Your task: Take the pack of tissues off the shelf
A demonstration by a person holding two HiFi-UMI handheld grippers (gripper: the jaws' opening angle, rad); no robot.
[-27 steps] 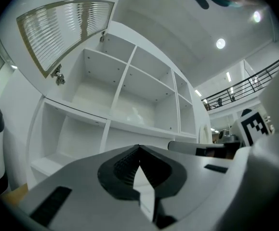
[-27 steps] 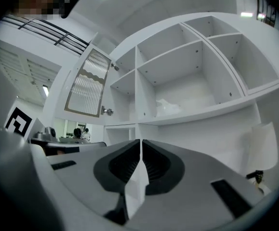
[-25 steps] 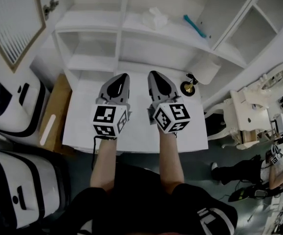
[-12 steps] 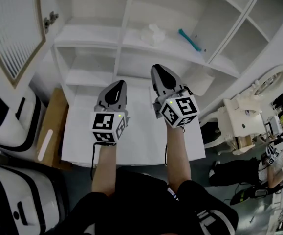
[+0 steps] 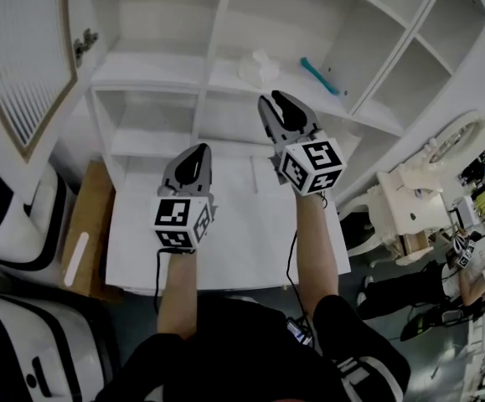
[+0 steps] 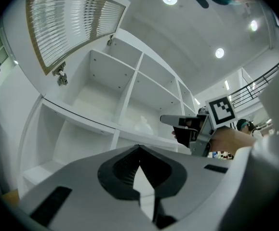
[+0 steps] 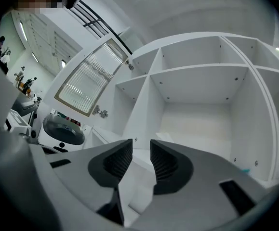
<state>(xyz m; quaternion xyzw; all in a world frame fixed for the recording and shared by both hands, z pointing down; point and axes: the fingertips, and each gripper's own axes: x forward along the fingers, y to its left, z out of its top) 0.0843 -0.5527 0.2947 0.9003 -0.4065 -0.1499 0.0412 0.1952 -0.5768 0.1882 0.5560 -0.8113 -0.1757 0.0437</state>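
The right tongs (image 5: 273, 100) are opening, empty, near the pack of tissues (image 5: 257, 67). The left tongs (image 5: 195, 152) are hanging closed.

No words or numbers are showing legibly anywhere. The left marker cube (image 5: 178, 223) and the right marker cube (image 5: 312, 166) are displaying only black-and-white square patterns.

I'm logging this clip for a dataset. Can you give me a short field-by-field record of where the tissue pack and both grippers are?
tissue pack: lying on the shelf, left of a teal item, nothing touching it
left gripper: jaws together, empty, low over the white table
right gripper: raised toward the shelf, jaws opening, nothing between them
task status: pack not yet grasped
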